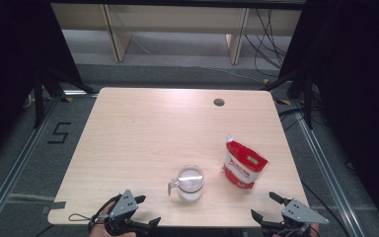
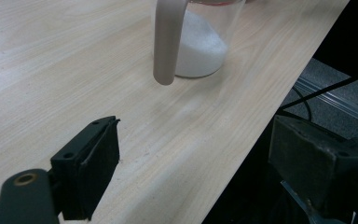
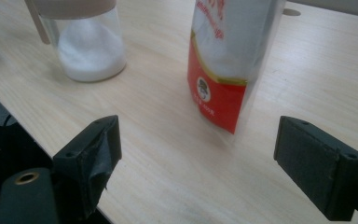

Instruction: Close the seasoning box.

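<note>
A clear glass jar (image 1: 191, 183) with white powder in its bottom and a beige handle stands near the table's front edge. The jar (image 2: 200, 46) is ahead of the left jaws; the jar (image 3: 89, 46) is also at the upper left of the right gripper view. A red-and-white stand-up pouch (image 1: 243, 165) stands upright to the jar's right; the pouch (image 3: 230, 60) is straight ahead of the right jaws. My left gripper (image 1: 148, 212) is open at the front left edge, empty. My right gripper (image 1: 265, 206) is open at the front right edge, empty.
The light wooden table (image 1: 143, 133) has a round cable hole (image 1: 219, 102) at the back right. Dark curtains and stand legs flank the table. Cables (image 1: 271, 34) lie on the floor behind. A "5" mark (image 1: 59, 133) is taped on the floor at left.
</note>
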